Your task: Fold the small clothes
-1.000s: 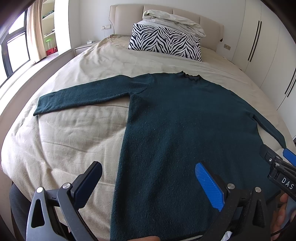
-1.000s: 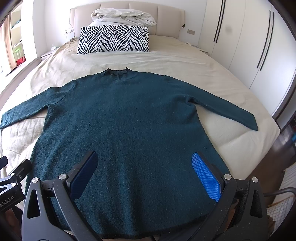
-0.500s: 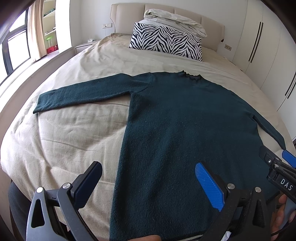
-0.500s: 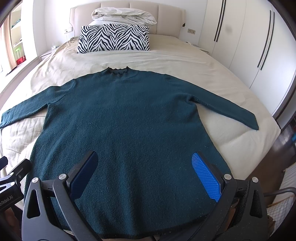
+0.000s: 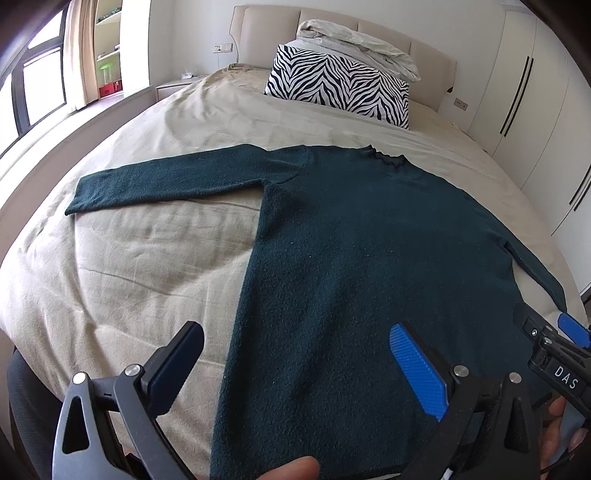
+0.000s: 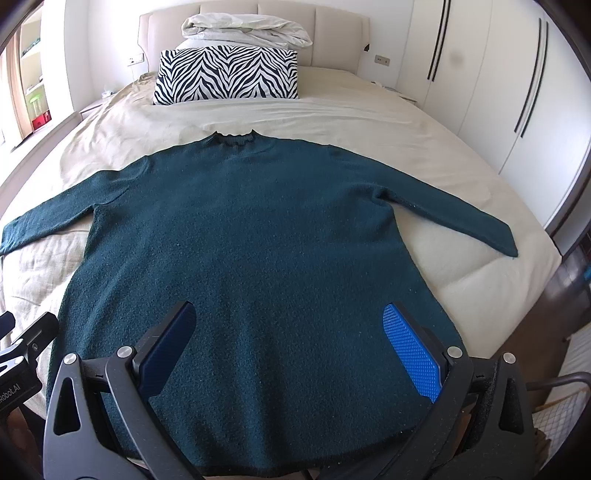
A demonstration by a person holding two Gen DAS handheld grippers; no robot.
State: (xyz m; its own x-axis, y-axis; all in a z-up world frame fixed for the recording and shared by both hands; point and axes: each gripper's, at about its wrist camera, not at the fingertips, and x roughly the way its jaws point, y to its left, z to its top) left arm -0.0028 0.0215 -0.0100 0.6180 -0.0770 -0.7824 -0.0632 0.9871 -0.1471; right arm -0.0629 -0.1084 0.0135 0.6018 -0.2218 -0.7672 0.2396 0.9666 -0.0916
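Note:
A dark teal long-sleeved sweater (image 5: 351,251) lies flat on the bed, collar toward the headboard, both sleeves spread out; it also shows in the right wrist view (image 6: 251,236). My left gripper (image 5: 295,358) is open and empty above the sweater's lower left edge. My right gripper (image 6: 288,339) is open and empty above the sweater's hem. The left sleeve (image 5: 166,181) reaches toward the bed's left side. The right sleeve (image 6: 454,214) reaches toward the right edge.
The bed has a beige sheet (image 5: 129,266). A zebra-striped pillow (image 6: 225,74) and a bundled white duvet (image 6: 243,27) lie by the headboard. White wardrobes (image 6: 491,74) stand on the right, a window (image 5: 33,85) on the left.
Both grippers have stayed open and empty. The left wrist view has shifted slightly; the sweater has not moved.

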